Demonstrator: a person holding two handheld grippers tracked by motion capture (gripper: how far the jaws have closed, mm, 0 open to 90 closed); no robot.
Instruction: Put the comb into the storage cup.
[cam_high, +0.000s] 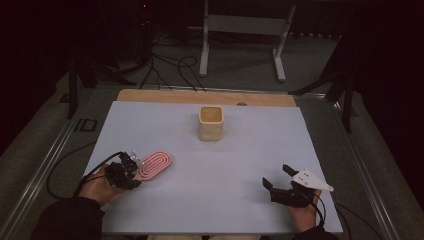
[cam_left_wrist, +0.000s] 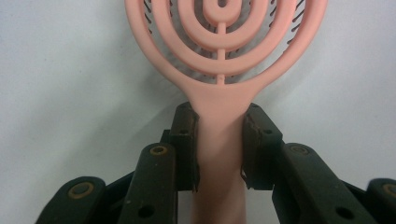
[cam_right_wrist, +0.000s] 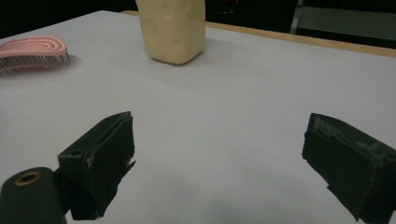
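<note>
L gripper (cam_left_wrist: 219, 140) is clamped on the handle of the pink hairbrush (cam_left_wrist: 219, 60), which lies bristles down at the near-left of the white table sheet (cam_high: 225, 165). L gripper view shows pads tight on both handle sides; high view can't. R gripper (cam_right_wrist: 224, 163) rests near-right w/ jaws wide apart, nothing between. Its view shows the brush's bristles side-on. Cream square cup (cam_high: 210, 123) stands upright mid-far.
</note>
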